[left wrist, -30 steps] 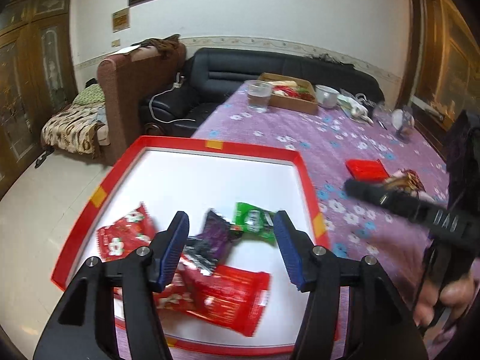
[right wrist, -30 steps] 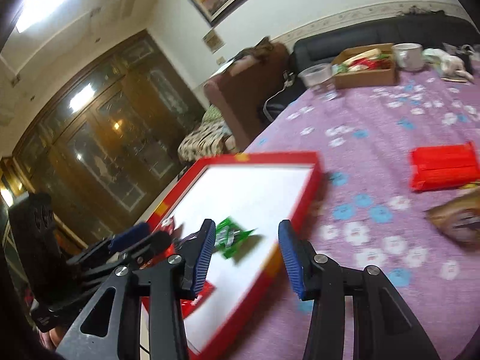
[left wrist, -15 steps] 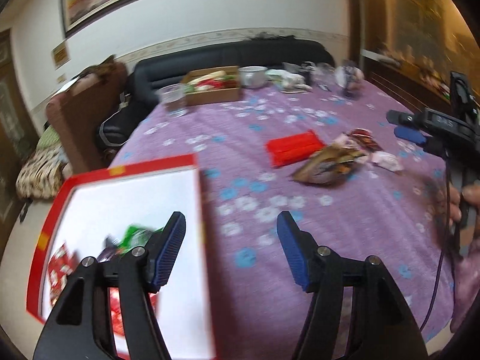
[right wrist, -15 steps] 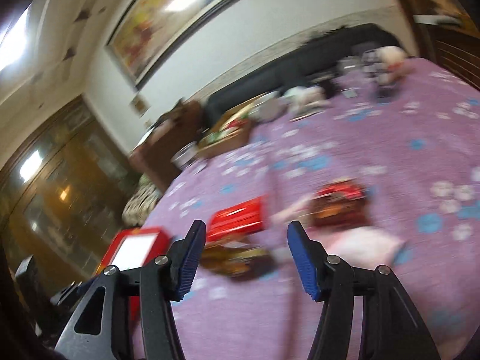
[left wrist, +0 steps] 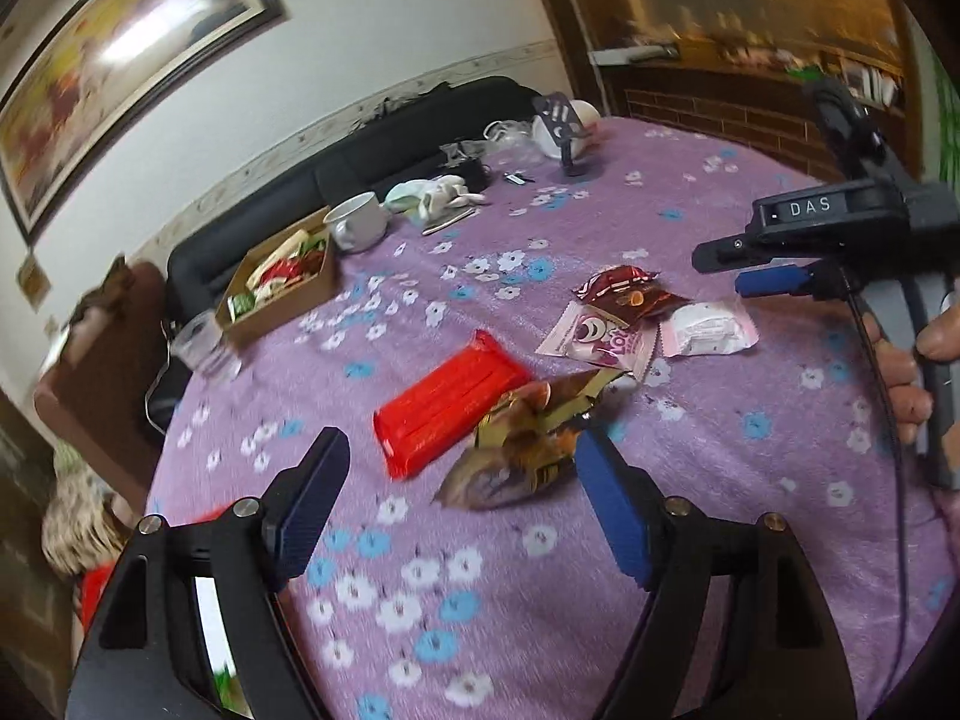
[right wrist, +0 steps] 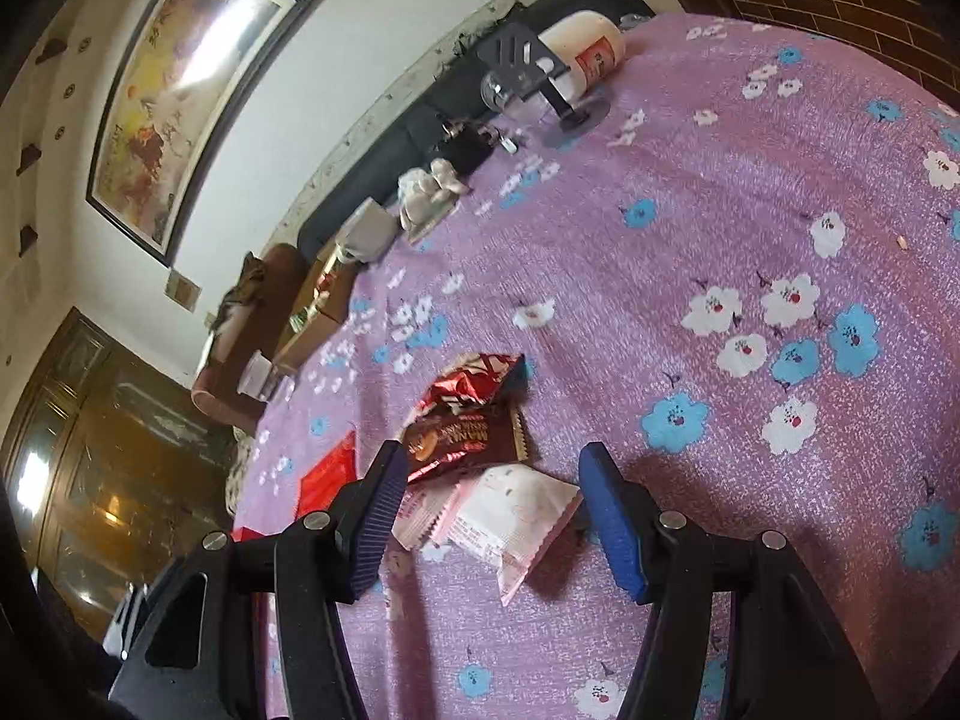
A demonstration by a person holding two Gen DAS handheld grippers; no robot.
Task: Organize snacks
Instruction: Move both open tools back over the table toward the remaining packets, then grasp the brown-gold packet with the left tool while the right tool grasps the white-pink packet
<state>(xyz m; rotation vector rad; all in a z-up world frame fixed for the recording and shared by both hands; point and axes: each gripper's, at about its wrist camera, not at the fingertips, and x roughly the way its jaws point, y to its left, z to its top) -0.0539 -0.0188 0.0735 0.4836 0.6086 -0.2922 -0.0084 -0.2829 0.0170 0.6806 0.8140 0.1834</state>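
Note:
Loose snack packets lie on the purple flowered tablecloth [left wrist: 690, 192]. In the left wrist view I see a red packet [left wrist: 447, 402], a brown-gold packet [left wrist: 528, 444], a dark red packet [left wrist: 630, 294] and two pink-white packets [left wrist: 705, 330]. My left gripper [left wrist: 462, 504] is open and empty, just short of the brown-gold packet. My right gripper [right wrist: 489, 516] is open and empty, with a pink-white packet [right wrist: 510, 510] lying between its fingers and the dark red packet [right wrist: 462, 420] just beyond. It shows in the left wrist view [left wrist: 768, 267] too. A corner of the red tray [left wrist: 102, 582] shows at the lower left.
A cardboard box of snacks [left wrist: 279, 282], a white mug [left wrist: 357, 222], a clear cup [left wrist: 204, 342], a cloth bundle [left wrist: 432, 198] and a phone stand [left wrist: 567, 132] stand at the table's far side. A black sofa [left wrist: 384, 138] lies behind.
Both grippers have swung right, away from the red tray with its packets, to the loose packets on the cloth. Both stayed open.

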